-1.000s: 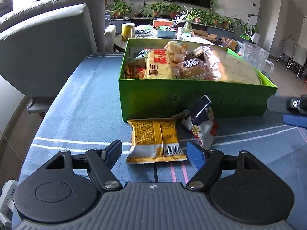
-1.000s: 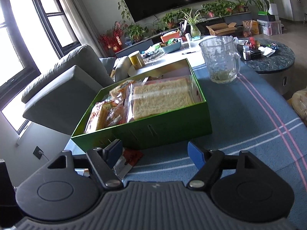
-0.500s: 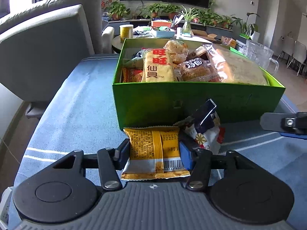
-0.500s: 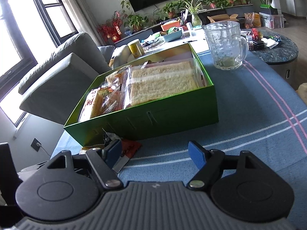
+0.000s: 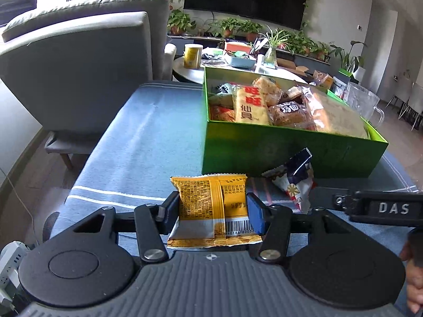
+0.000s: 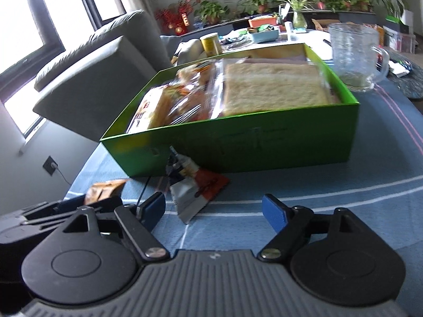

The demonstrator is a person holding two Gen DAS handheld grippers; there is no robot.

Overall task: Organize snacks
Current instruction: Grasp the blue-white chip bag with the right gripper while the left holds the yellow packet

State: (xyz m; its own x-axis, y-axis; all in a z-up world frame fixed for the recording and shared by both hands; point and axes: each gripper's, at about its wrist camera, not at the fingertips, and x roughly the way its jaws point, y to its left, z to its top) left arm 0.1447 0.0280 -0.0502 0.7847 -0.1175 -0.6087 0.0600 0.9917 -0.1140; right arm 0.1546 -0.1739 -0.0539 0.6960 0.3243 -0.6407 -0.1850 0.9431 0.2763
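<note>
On the far left stands a grey armchair (image 5: pixel 79 60) beside the table with the blue striped cloth (image 5: pixel 148 142). The left gripper (image 5: pixel 213 208) is low over this cloth, and its two fingers are pressed against the sides of a yellow snack packet (image 5: pixel 208 200). The packet has a barcode on its near end and it lies flat between the pads, just in front of the green box (image 5: pixel 264 153).

To the right of the yellow packet lies a second snack, a white and dark blue packet (image 5: pixel 296 182). It leans on the front wall of the box. In the right wrist view this same packet (image 6: pixel 193 187) is on the cloth between the box (image 6: pixel 264 145) and the gripper.

The box is open and nearly full. It holds a yellow rice cracker bag (image 5: pixel 249 105) with red characters, some small brown pastries (image 5: pixel 288 113) in clear wrap, and on the right a big pack of sliced bread (image 6: pixel 272 87).

The right gripper (image 6: pixel 214 211) hovers above the cloth with its blue pads wide apart, and nothing is between them. The packet lies just beyond its left pad.

Behind the box, on the right, stands a glass mug (image 6: pixel 354 55) on the cloth. Farther back there is a round table with a yellow can (image 5: pixel 193 56) and many green plants (image 5: pixel 238 26) under a dark television screen.
</note>
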